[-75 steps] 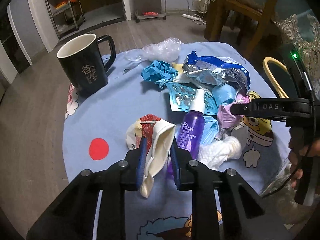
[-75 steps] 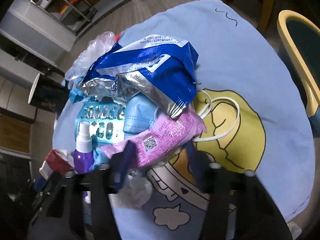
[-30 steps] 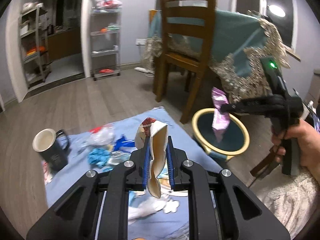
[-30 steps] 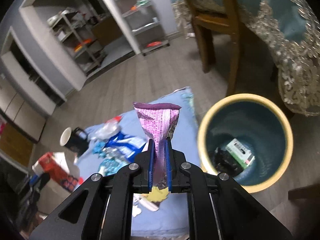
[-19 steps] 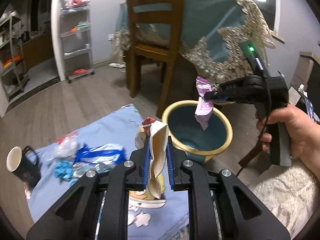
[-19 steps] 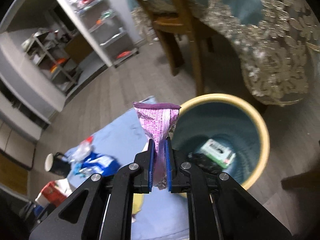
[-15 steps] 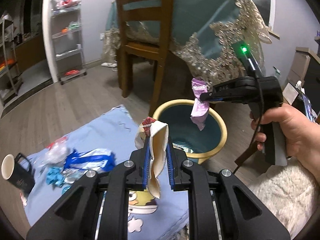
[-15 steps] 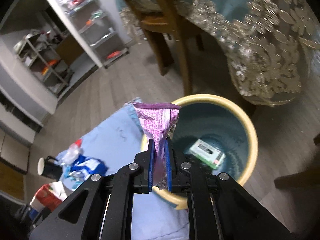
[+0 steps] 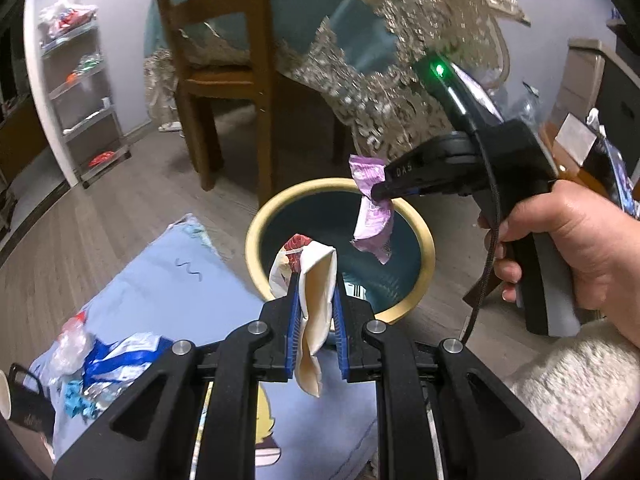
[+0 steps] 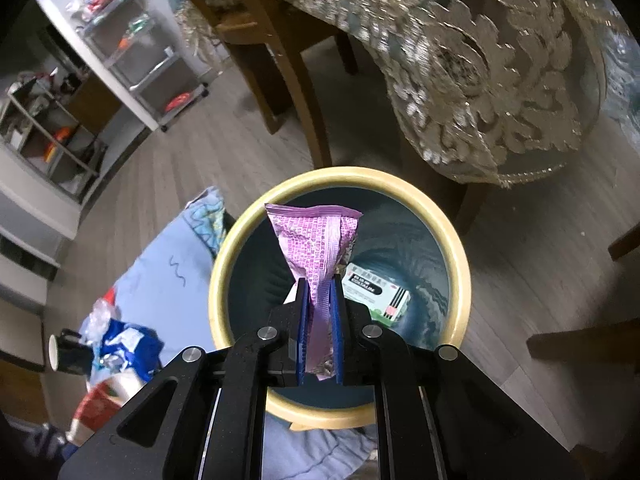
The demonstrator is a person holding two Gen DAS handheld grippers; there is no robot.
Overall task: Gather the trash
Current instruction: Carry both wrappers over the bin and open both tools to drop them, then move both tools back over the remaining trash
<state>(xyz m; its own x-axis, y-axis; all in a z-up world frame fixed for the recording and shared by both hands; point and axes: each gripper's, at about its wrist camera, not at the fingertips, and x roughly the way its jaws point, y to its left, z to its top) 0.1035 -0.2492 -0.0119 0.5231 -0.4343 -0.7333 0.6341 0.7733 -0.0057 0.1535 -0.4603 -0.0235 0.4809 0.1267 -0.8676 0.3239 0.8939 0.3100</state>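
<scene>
Right tool (image 10: pixel 319 312) pinches purple wrapper (image 10: pixel 316 248) inside bin (image 10: pixel 224 276) rim's span

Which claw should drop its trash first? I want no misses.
Right claw: its crinkled purple foil wrapper hangs over the yellow-rimmed teal bin. The left claw's cream paper wrapper looks nearer the rim.

The left gripper (image 9: pixel 316 312) points forward and slightly down, its blue-padded jaws pinched nearly together on a cream and red wrapper (image 9: pixel 314 280) that sticks up above them and hangs below. The right gripper (image 10: pixel 319 320) is held higher and to the right, aimed steeply downward, its jaws clamped tight on a pink wrapper (image 10: pixel 316 248) that fans out past the tips. The person's right hand (image 9: pixel 576 244) wraps around the pistol-style handle, fingers (image 9: pixel 508 272) curled at its front, a green light lit on top of the tool
</scene>
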